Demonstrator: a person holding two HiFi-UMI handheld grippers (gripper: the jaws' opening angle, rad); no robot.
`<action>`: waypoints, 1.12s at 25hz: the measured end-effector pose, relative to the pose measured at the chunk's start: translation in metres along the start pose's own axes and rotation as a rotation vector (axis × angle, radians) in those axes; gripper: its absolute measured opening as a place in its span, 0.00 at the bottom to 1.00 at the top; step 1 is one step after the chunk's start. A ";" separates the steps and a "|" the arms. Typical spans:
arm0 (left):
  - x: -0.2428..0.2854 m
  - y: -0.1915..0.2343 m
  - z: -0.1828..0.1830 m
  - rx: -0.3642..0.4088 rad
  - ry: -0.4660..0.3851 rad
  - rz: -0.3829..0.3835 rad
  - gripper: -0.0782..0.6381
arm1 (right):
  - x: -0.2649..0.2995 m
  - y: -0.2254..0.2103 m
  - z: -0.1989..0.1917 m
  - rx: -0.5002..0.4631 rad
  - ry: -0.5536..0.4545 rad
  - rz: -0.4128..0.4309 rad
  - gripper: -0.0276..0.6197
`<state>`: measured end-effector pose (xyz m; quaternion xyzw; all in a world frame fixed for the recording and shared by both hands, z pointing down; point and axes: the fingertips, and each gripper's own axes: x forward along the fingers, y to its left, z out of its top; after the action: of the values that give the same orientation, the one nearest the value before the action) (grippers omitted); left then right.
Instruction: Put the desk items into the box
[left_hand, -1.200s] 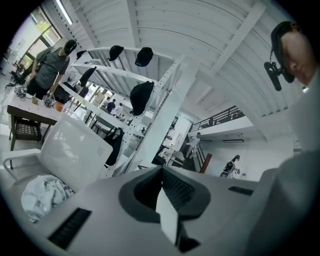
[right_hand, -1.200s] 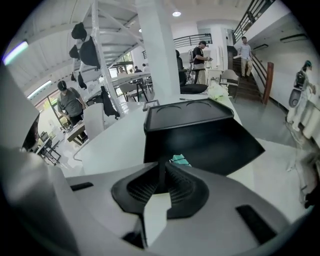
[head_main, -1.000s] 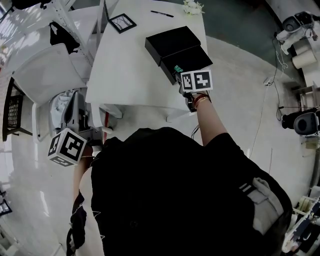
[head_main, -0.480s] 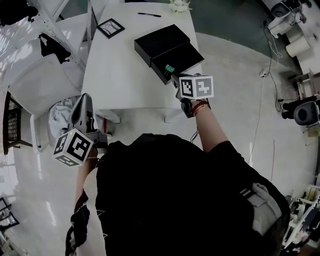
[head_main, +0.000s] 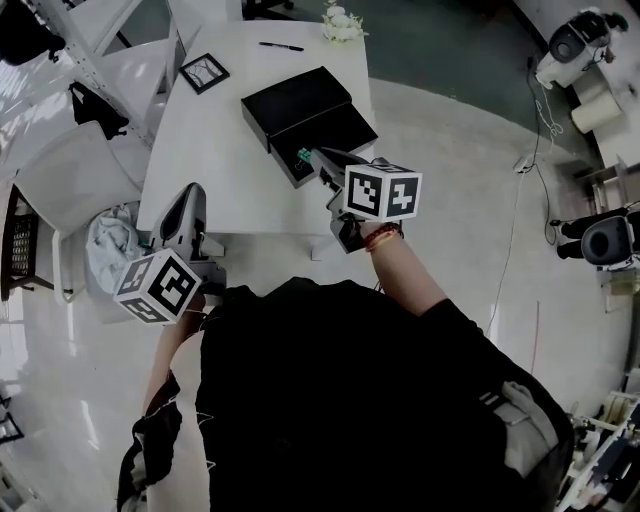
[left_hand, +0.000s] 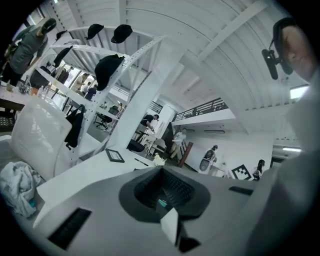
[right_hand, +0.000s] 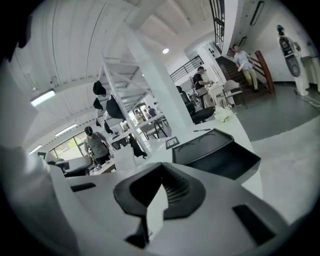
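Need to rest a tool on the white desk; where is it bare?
Widest bare patch: the near-left half of the desk, bordered by the picture frame, the black box and the left claw. A narrow strip runs between the pen and box. Crowded at the near-right corner, where the right claw hangs at the box.

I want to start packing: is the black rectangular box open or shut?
Open: the black rectangular box shows its dark hollow; its flat lid lies alongside.

Table (head_main: 225, 160) is looking smooth, matt white | box (head_main: 290, 100) is showing matt black | floor (head_main: 460, 230) is shining glossy | cloth (head_main: 108, 245) is lying soft, crumpled | left gripper (left_hand: 162, 192) and right gripper (right_hand: 161, 187) are looking matt grey plastic
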<state>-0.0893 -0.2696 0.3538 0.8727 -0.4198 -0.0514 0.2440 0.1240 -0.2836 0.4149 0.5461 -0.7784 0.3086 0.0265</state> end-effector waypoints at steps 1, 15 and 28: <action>0.004 -0.010 -0.003 0.003 0.002 -0.005 0.12 | -0.005 0.001 0.007 -0.007 -0.017 0.014 0.05; 0.015 -0.079 -0.049 0.006 -0.014 0.051 0.12 | -0.053 0.009 0.032 -0.213 -0.085 0.135 0.05; -0.006 -0.110 -0.090 -0.021 -0.043 0.122 0.12 | -0.086 -0.002 -0.005 -0.264 -0.030 0.195 0.05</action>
<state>0.0113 -0.1721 0.3804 0.8415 -0.4768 -0.0598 0.2469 0.1593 -0.2098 0.3875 0.4645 -0.8617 0.1963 0.0563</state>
